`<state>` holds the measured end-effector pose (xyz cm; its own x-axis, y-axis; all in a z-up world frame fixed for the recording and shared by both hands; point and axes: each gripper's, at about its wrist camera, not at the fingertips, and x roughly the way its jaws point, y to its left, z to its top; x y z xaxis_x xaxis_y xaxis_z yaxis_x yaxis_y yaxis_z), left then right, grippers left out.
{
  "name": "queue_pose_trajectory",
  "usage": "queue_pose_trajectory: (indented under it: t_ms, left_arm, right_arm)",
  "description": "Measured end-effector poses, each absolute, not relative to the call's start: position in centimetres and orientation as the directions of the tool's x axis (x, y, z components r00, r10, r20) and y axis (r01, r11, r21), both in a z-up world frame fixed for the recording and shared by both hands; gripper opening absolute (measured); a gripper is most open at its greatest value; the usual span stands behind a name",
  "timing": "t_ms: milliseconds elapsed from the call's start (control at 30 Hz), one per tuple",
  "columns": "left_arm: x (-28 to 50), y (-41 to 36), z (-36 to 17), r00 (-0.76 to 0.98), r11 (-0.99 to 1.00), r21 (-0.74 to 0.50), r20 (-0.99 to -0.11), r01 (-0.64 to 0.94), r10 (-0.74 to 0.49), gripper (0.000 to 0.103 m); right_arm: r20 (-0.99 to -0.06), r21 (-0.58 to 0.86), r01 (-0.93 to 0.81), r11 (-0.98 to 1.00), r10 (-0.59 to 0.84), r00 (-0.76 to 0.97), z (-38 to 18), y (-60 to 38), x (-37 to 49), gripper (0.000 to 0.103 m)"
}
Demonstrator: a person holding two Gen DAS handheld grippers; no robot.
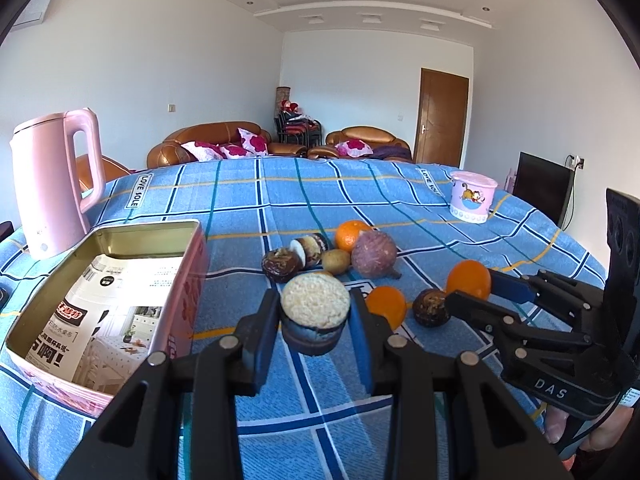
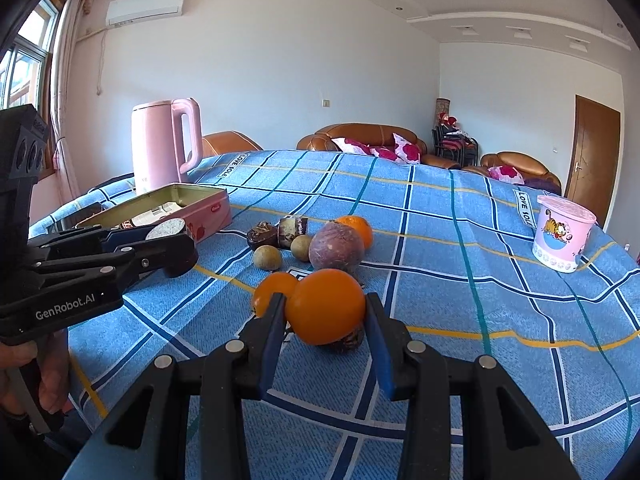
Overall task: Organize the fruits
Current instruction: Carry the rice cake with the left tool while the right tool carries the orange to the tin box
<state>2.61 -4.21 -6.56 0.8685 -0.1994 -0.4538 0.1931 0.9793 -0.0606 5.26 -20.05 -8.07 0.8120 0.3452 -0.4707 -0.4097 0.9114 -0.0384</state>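
With the left claw (image 1: 315, 312) clamped on a halved fruit (image 1: 315, 300) beside the pink tin (image 1: 120, 236) and the right claw (image 2: 326, 312) clamped on an orange (image 2: 325, 306) farther from it, each should be lowered gently inside before release.

I am in a home's living room: beyond my worktop (image 1: 280, 200) with its blue checked cloth stand brown leather sofas (image 1: 208, 142) with flowered cushions, a wooden door (image 1: 442, 118), an air conditioner (image 2: 144, 6) and a curtained window (image 2: 24, 68).
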Motion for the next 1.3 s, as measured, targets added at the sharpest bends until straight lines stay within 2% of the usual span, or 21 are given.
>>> queue_pose_trajectory:
  t_ms: [800, 1300]
  left_arm:
    - [1.2, -4.8, -5.6, 0.908, 0.981, 0.011, -0.382, 0.191, -0.173, 0.036]
    - [1.2, 1.1, -2.9, 0.931, 0.998, -0.014, -0.36, 0.06, -0.061, 0.036]
  right_arm:
    - [-0.383, -0.064, -0.406, 0.912, 0.353, 0.854, -7.7, -20.3, 3.8, 0.041]
    - [-0.356, -0.077, -0.491, 0.868, 0.436, 0.826, -3.7, -16.6, 3.8, 0.041]
